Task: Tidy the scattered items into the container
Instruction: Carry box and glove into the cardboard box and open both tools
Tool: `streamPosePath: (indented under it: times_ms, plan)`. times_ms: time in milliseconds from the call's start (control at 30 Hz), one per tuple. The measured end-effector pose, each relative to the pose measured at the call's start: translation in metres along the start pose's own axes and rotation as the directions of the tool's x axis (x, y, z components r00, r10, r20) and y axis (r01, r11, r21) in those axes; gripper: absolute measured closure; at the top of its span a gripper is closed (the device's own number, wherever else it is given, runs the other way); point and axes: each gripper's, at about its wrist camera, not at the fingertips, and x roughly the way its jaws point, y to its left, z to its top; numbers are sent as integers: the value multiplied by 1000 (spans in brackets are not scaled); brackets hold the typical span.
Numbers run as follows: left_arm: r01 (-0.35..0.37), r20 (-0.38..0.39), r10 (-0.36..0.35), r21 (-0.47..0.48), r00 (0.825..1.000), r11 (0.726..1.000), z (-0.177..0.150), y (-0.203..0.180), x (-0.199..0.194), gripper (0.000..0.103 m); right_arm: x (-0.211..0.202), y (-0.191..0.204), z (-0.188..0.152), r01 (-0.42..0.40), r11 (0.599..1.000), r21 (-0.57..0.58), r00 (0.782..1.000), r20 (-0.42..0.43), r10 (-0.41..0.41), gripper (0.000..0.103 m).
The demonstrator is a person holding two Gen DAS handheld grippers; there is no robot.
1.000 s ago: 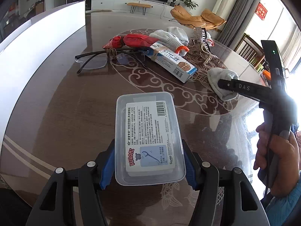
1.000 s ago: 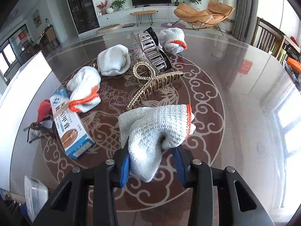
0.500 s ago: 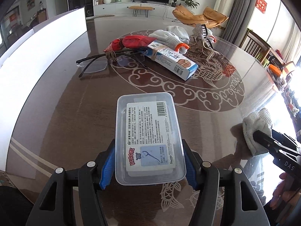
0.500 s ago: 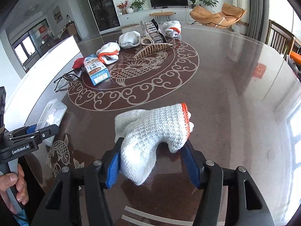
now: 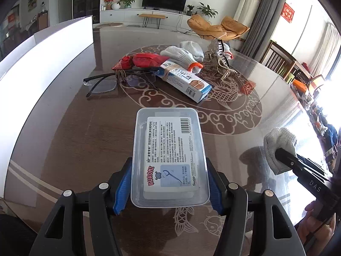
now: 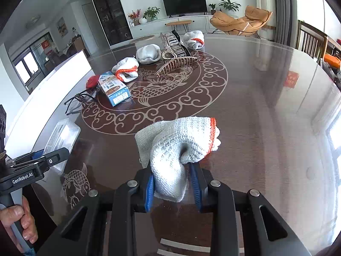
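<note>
My left gripper [image 5: 169,184] is shut on a clear plastic box [image 5: 168,149] with a dental-floss label, its blue pads pressing the box's long sides just above the table. My right gripper [image 6: 172,184] is shut on a white knit glove [image 6: 181,140] with an orange cuff, which bulges up and forward out of the jaws. In the left wrist view that glove [image 5: 279,143] hangs over the table's near right edge. The right wrist view shows the box [image 6: 61,136] at far left, beside a hand on the left gripper's handle.
On the dark round table [image 5: 85,138] lie glasses [image 5: 102,83], a red packet [image 5: 145,60], a blue-and-white carton [image 5: 185,81], more white gloves [image 5: 181,55] and jewelled hair clips [image 5: 221,64]. A white board [image 5: 53,53] stands along the left edge.
The right gripper carried the glove from the table's middle back to the near right edge, and its jaws now pinch the glove tighter. The left gripper and box stayed put.
</note>
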Motion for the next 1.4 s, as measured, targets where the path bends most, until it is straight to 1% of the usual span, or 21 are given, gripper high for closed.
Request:
streamPosePath:
  times_ms: [67,133,167,300,367,433,533,633,733,833,900,967,1033,1100,1200,1267,1333,1367,1400]
  plan:
    - [42,29,-42,-2,999,999,1,1,-13,42,-20,-1,0,-40,999,30,998,42,38,73]
    - [42,38,-42,-2,998,999,2,2,-19,42,-35,4,0,-36,999,10,997,71,36,73]
    - [38,28,-38,-6,999,999,1,2,-19,42,-37,8,-1,-30,1000,-5,997,67,30,73]
    - [69,-36,-70,-51,997,996,-6,7,-14,42,-28,20,-9,-40,998,-41,999,15,41,73]
    - [90,-35,-93,-66,995,994,-7,11,-24,42,-24,28,-10,-68,997,-43,998,-5,68,73]
    - [89,-3,-89,-61,996,994,-1,19,-44,42,-23,43,-4,-92,993,-71,996,-14,91,73]
    - [59,68,-54,-68,996,996,24,49,-82,42,-25,85,25,-129,978,-167,991,6,132,73]
    - [-2,140,14,-87,990,996,57,95,-122,42,-28,141,66,-195,946,-261,977,29,209,73]
    - [-115,194,134,-105,972,988,95,148,-154,42,-23,207,111,-275,902,-334,953,31,302,73]
    - [-212,208,234,-126,950,969,133,203,-167,42,-7,278,156,-350,850,-394,924,4,383,73]
    - [-244,183,269,-144,946,959,160,242,-159,42,12,325,187,-373,823,-428,914,-20,404,73]
    - [-260,140,283,-163,949,952,186,278,-142,42,39,371,217,-382,802,-460,912,-49,407,73]
    - [-278,102,299,-174,949,945,209,309,-122,42,74,411,244,-384,795,-470,916,-85,393,73]
    - [-278,72,296,-190,953,942,227,334,-100,42,116,445,266,-391,792,-468,919,-147,367,73]
    - [-261,25,273,-227,962,938,246,366,-63,42,178,483,286,-367,804,-469,930,-206,304,73]
    - [-283,-10,288,-227,957,932,253,381,-37,42,215,499,295,-344,819,-459,936,-239,260,73]
    - [-294,-50,290,-216,956,931,258,393,-11,42,249,507,302,-344,836,-427,931,-269,246,73]
    - [-296,-73,287,-218,955,930,258,399,1,41,267,511,305,-352,845,-403,922,-302,240,71]
    - [-297,-101,281,-223,955,928,258,405,13,41,285,514,306,-353,856,-378,913,-339,227,67]
